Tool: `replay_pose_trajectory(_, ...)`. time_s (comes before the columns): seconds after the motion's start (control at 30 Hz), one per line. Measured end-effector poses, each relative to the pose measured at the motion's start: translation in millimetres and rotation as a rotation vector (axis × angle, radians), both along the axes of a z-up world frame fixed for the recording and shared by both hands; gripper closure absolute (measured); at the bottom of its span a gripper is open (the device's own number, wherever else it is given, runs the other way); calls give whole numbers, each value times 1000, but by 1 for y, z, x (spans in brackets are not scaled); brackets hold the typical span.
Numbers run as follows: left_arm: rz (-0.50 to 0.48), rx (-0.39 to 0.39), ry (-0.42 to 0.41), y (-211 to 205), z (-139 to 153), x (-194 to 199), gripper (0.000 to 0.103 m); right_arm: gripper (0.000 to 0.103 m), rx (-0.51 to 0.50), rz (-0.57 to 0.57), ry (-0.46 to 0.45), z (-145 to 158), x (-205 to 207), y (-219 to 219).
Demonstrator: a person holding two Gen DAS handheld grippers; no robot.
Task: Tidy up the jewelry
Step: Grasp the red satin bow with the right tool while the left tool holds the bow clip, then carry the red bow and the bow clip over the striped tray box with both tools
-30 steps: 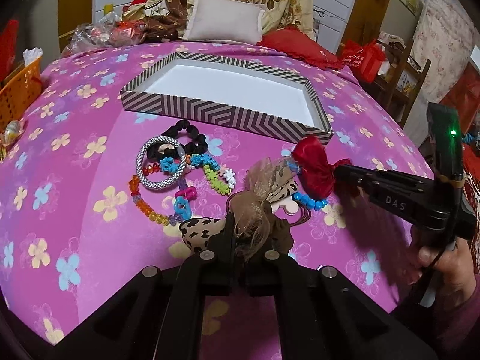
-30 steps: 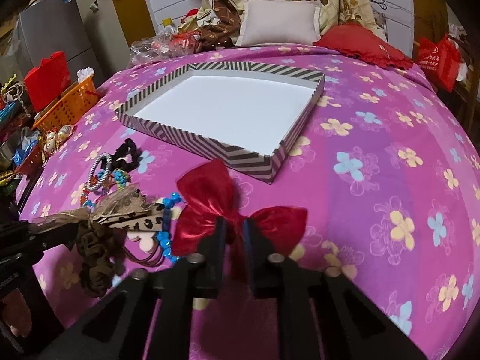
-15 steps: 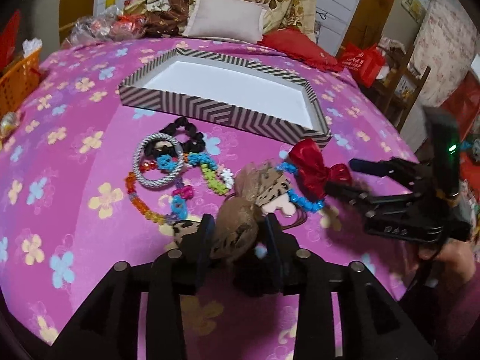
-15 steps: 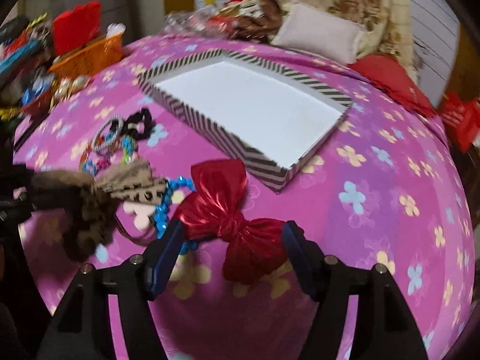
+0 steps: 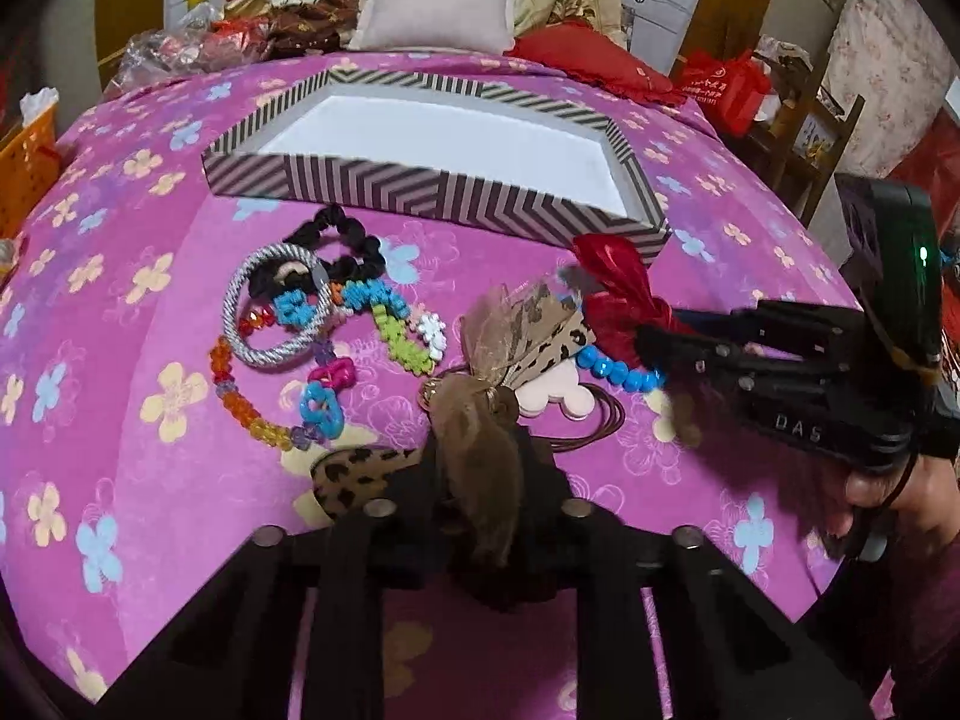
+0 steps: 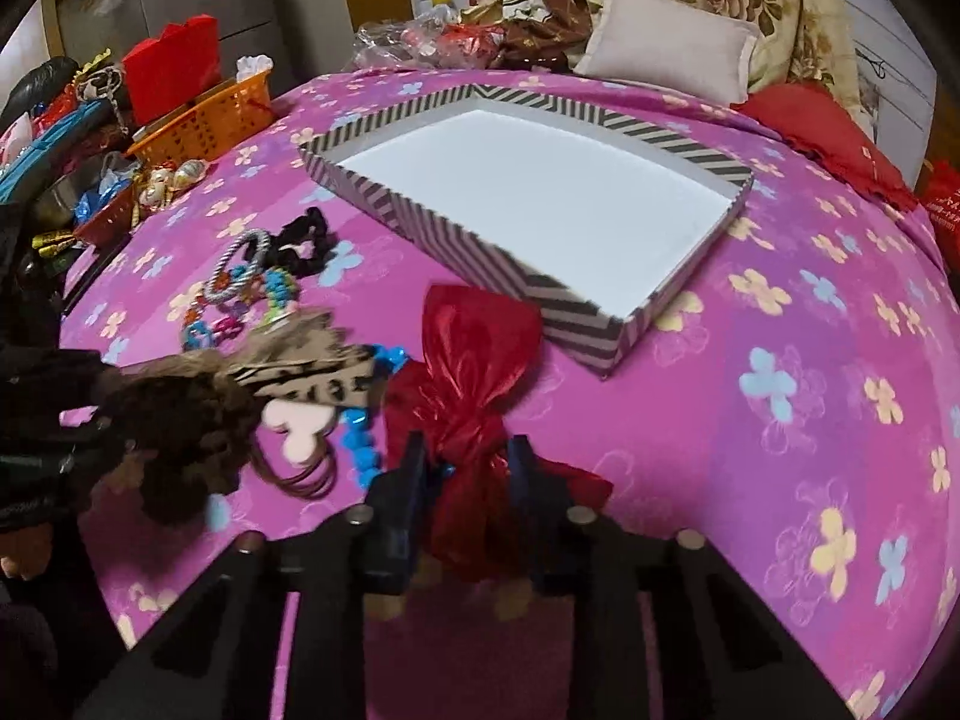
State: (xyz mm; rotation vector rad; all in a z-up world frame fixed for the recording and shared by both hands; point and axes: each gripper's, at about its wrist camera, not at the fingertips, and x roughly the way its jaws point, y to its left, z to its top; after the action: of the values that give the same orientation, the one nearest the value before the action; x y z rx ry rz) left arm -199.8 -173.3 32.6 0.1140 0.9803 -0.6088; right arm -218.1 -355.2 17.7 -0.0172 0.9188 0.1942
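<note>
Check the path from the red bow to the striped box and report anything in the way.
Nothing visible blocks it. The red bow, gripped at its knot by the right gripper, lies just before the near corner of the striped box; only the box's low wall must be cleared. The box interior shows bare white.

One striped box (image 5: 420,192), two bows: red (image 6: 474,372), leopard (image 5: 522,330).

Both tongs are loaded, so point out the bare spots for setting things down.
Free: the white floor of the striped box, and the pink bedspread right of the box and red bow. Crowded: the pile of bead bracelets and hair ties between the box's front wall and the left tongs.
</note>
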Motion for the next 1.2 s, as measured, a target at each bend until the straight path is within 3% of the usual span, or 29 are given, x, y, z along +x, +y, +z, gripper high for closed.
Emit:
replay_pose_trajectory(0.1, -9, -28, -30, 6, 14, -5, 103, 79, -7, -24, -23, 6, -9, 3)
replay_pose_trajectory(0.27, -27, -63, -91, 12, 42, -14, 103, 83, 62, -63, -96, 34, -26, 3)
replay_pose_trajectory(0.63, -9, -96, -145, 22, 69, -10, 103, 83, 53, -62, -178, 69, -35, 17)
replay_pose_trajectory(1.2, 48, -89, -252, 13, 107, 47, 103, 83, 33, -118, -212, 89, 1, 5)
